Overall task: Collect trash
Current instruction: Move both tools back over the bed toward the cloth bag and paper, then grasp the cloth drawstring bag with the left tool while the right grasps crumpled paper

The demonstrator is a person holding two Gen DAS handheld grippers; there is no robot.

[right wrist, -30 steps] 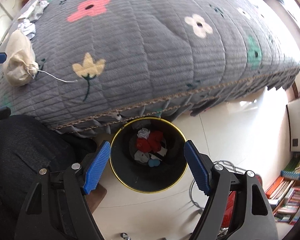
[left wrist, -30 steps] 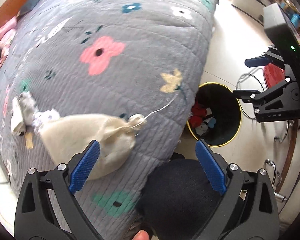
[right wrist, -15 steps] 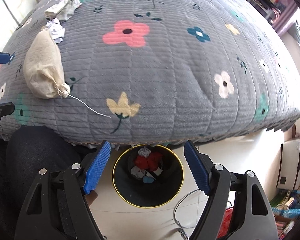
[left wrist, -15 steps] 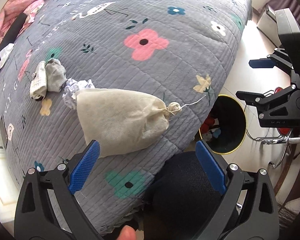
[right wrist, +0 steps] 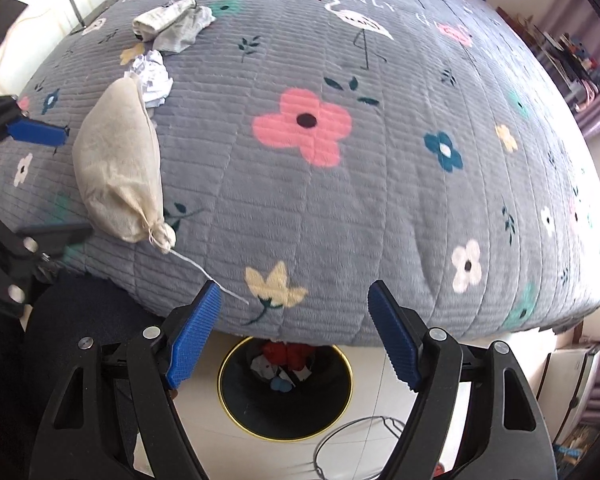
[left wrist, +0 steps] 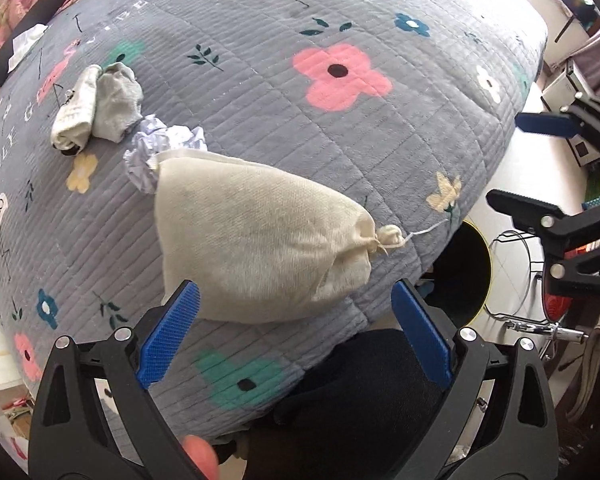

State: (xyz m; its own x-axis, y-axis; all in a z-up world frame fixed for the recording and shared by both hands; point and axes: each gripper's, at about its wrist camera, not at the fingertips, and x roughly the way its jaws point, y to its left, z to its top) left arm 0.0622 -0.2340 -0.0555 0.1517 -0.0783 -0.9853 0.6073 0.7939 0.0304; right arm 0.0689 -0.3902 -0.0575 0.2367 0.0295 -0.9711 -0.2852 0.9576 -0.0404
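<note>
One cloth bag [left wrist: 260, 240] (one paper wad [left wrist: 162, 148])

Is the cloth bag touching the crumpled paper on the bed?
Touching. In the left wrist view the bag has its flat end lying against and partly over the paper; no quilt shows between them.

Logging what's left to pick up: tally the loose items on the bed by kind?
Cloth drawstring bag: 1
Crumpled paper ball: 1
Sock bundle: 1 (white and grey pieces bunched, exact number unclear)
Total: 3 on the quilt
</note>
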